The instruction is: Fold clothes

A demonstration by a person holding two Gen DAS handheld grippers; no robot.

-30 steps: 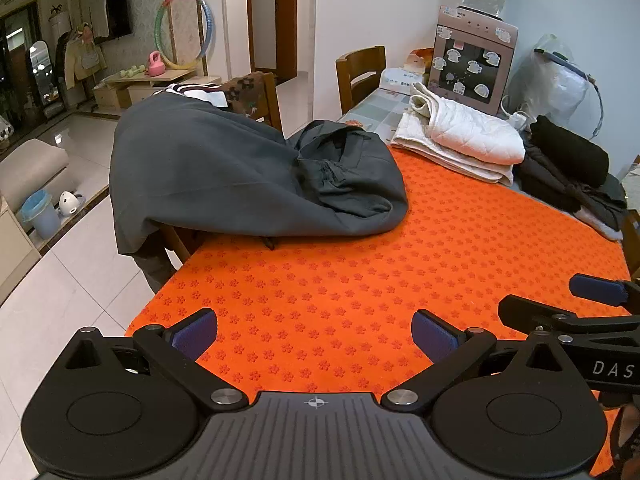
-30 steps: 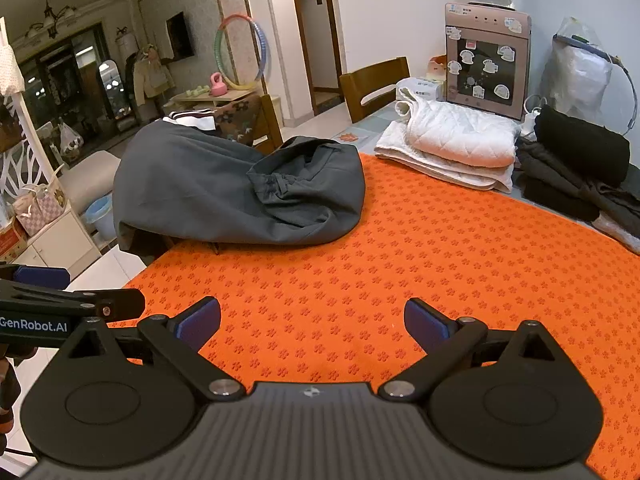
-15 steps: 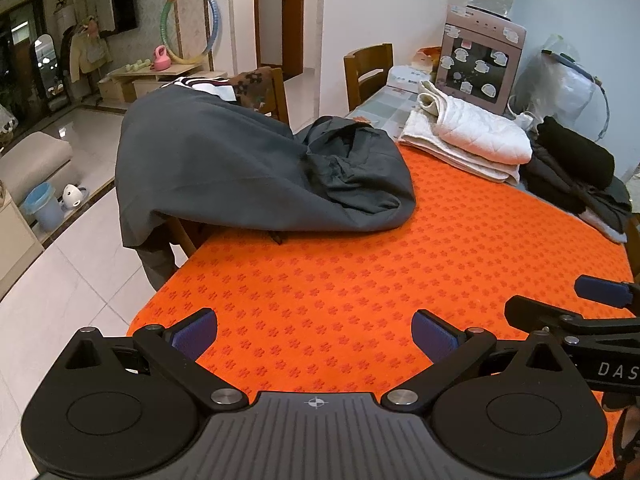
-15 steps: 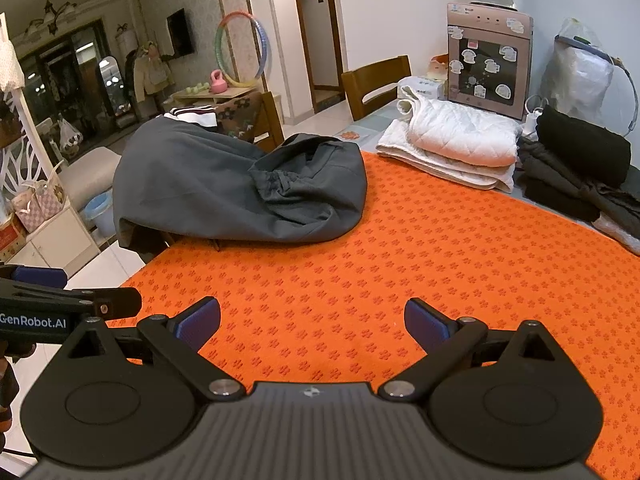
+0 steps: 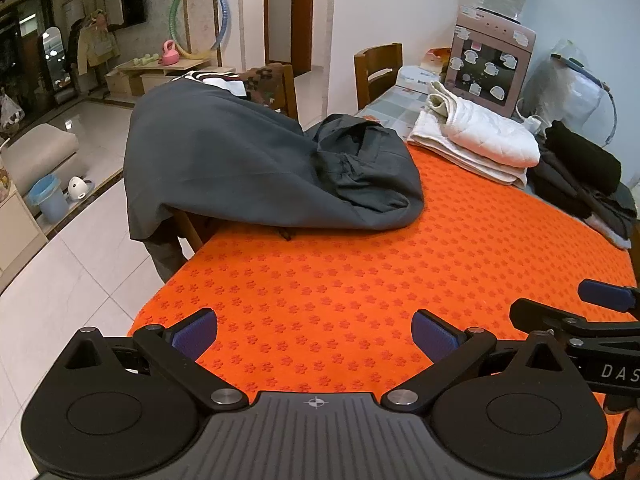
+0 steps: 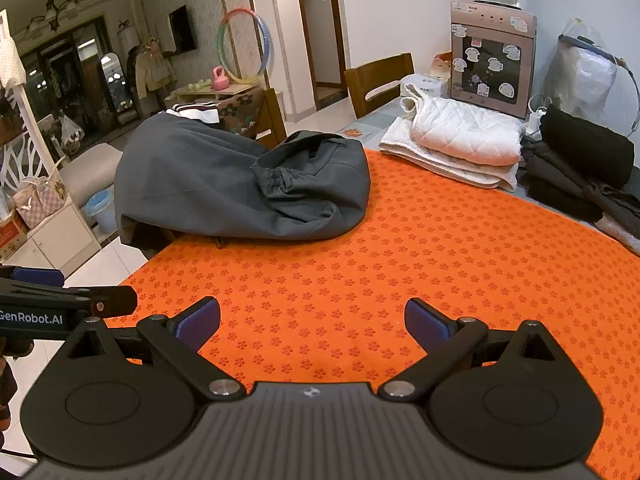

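Note:
A dark grey garment (image 5: 256,168) (image 6: 240,184) lies bunched at the far left of the orange cloth-covered table (image 5: 360,280) (image 6: 400,264), its left part draped over a chair back. My left gripper (image 5: 314,332) hovers open above the near table edge, nothing between its blue pads. My right gripper (image 6: 312,322) is open too, well short of the garment. Each gripper shows at the edge of the other's view: the right gripper (image 5: 600,300) and the left gripper (image 6: 40,284).
Folded white quilted cloth (image 5: 476,144) (image 6: 456,140) and a dark pile of clothes (image 5: 580,176) (image 6: 580,164) sit at the table's far side. A water dispenser (image 5: 492,68) stands behind. Wooden chairs (image 5: 378,72) flank the far left; tiled floor (image 5: 80,260) lies left.
Both views have drifted slightly; the garment sits a little nearer and more central. Both grippers stay open and empty.

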